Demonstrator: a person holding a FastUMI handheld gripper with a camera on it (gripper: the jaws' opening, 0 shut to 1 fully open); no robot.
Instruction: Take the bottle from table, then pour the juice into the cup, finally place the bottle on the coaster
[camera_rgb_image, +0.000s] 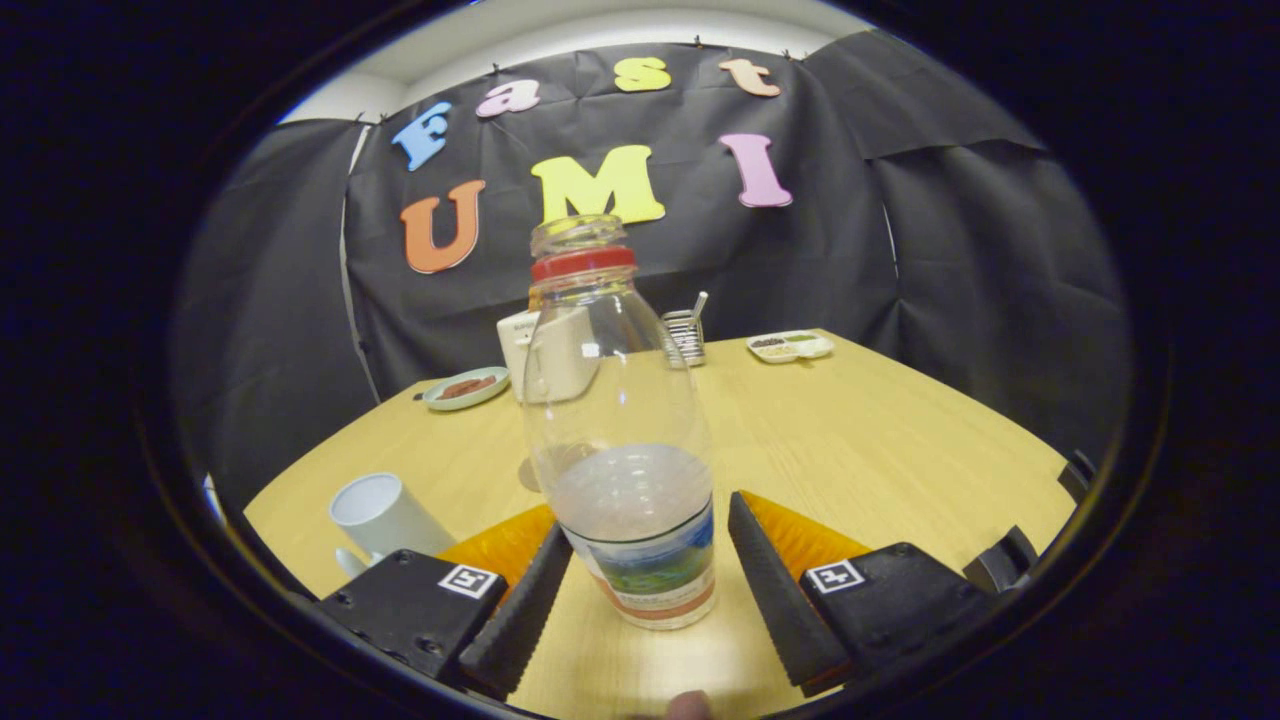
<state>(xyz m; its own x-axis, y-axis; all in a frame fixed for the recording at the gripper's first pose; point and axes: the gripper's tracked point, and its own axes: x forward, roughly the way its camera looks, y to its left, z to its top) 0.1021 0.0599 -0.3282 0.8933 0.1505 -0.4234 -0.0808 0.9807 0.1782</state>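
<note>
So the hand-held gripper (640, 560) sits low over the desk (880, 440), fingers spread wide with a gap on each side of the bottle (625, 450), so it's released, not squeezing anything. It's aimed level, looking straight along the desk. One bottle stands upright between the fingers, long axis vertical, open mouth pointing up, red ring under the neck, some cloudy liquid in the lower part. One white cup (385, 515) stands near left, just beyond the left finger. Further back: one white box (555, 350) behind the bottle, one small plate (466, 388) far left, one metal holder (686, 335), one divided tray (790, 346) far right.
</note>
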